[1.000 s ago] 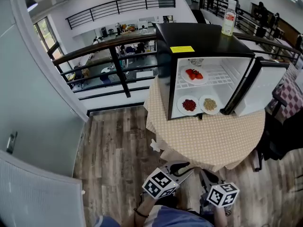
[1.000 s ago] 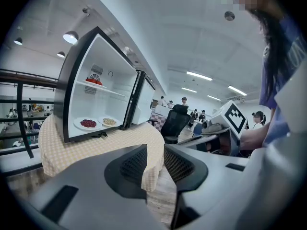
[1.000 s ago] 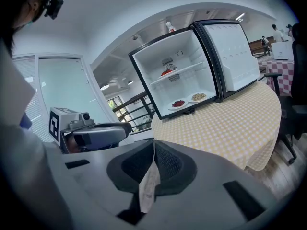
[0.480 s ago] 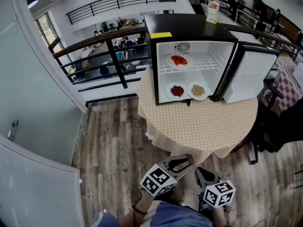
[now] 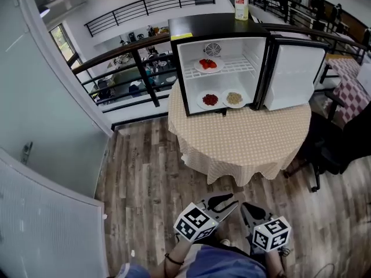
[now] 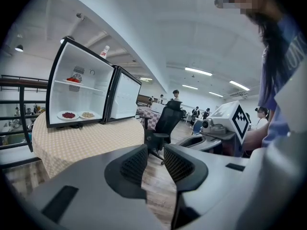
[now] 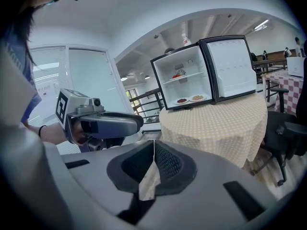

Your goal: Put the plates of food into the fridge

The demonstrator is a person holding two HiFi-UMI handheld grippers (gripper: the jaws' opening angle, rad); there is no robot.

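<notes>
The small black fridge (image 5: 220, 25) stands open on a round table (image 5: 249, 138) with a dotted cloth. Inside, a plate of red food (image 5: 208, 65) lies on the upper shelf. A plate of dark red food (image 5: 210, 100) and a plate of beige food (image 5: 233, 99) rest side by side on the fridge floor. Both grippers hang low by the person's body, far from the table. My left gripper (image 5: 223, 201) stands slightly open with nothing between its pads (image 6: 135, 161). My right gripper (image 5: 248, 209) is shut and empty, its tips touching (image 7: 153, 145).
The fridge door (image 5: 293, 77) swings out to the right. A bottle (image 5: 241, 2) stands on the fridge top. A black office chair (image 5: 336, 149) sits right of the table. A dark railing (image 5: 139, 57) runs behind, and a glass wall (image 5: 52, 155) lines the left over wooden floor.
The table and fridge now lie farther off and more centred in the head view, as the person has stepped back. Both grippers stay low, jaws unchanged.
</notes>
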